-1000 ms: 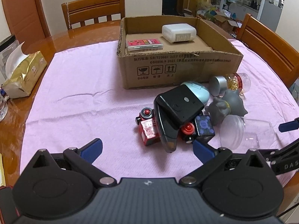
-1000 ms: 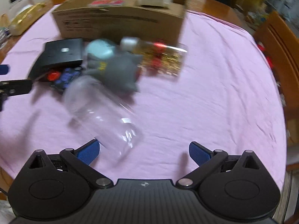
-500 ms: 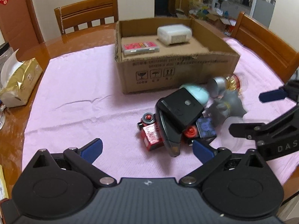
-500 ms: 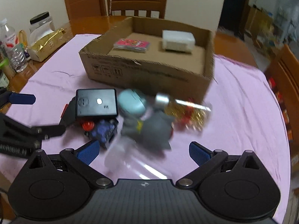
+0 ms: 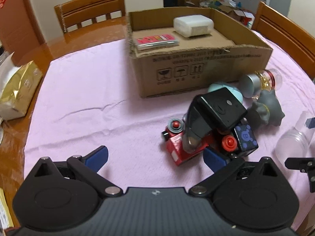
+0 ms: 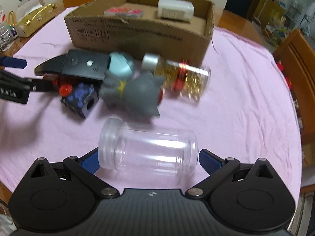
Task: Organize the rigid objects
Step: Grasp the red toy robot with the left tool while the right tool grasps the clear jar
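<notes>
While the clear jar lies on its side between our right gripper fingers, those jaws stand wide and grip nothing. Our left gripper is spread wide too, empty, over the pink cloth. At its one o'clock sits the toy pile, and the cardboard box is beyond, at twelve.

The cardboard box is showing three handling pictograms with tiny unreadable captions at its front wall's seven o'clock and blurred print lines above, the blue cube is displaying a "B", and the left gripper's arm is carrying illegible white lettering.
</notes>
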`<state>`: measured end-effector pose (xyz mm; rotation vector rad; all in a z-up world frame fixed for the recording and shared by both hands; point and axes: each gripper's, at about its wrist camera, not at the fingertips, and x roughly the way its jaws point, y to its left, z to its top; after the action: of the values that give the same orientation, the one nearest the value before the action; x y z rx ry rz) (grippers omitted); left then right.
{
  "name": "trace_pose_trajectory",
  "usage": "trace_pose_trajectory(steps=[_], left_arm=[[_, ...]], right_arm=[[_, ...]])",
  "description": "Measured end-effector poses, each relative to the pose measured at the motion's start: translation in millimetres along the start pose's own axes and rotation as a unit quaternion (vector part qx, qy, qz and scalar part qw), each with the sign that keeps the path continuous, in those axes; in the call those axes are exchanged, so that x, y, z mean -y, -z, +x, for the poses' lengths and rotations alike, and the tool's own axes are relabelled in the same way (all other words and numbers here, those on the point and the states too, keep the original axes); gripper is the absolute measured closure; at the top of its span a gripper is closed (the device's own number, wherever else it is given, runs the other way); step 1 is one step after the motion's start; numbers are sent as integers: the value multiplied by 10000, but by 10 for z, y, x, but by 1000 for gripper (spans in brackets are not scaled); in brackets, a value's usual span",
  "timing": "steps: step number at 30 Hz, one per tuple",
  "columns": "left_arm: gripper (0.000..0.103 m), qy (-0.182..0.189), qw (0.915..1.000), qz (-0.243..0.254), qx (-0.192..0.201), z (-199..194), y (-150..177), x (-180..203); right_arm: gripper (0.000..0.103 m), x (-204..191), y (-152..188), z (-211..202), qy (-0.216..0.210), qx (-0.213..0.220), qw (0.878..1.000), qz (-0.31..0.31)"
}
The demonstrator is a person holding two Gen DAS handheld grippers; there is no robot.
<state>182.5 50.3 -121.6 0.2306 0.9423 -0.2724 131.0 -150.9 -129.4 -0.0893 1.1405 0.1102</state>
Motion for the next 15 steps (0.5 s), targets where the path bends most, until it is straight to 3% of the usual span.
trace_pose_trajectory(steps=[6, 12, 15], left_arm=[[1, 15, 9997, 243, 48, 120, -75, 96], [0, -296, 9995, 109, 67, 94, -27, -67], [1, -283, 9996, -48, 12, 84, 3, -201]], right_arm=[[0, -4, 106, 48, 46, -58, 9999, 74], [0, 48, 165, 38, 27, -71, 9998, 198], [0, 97, 174, 48, -16, -67, 9996, 280]])
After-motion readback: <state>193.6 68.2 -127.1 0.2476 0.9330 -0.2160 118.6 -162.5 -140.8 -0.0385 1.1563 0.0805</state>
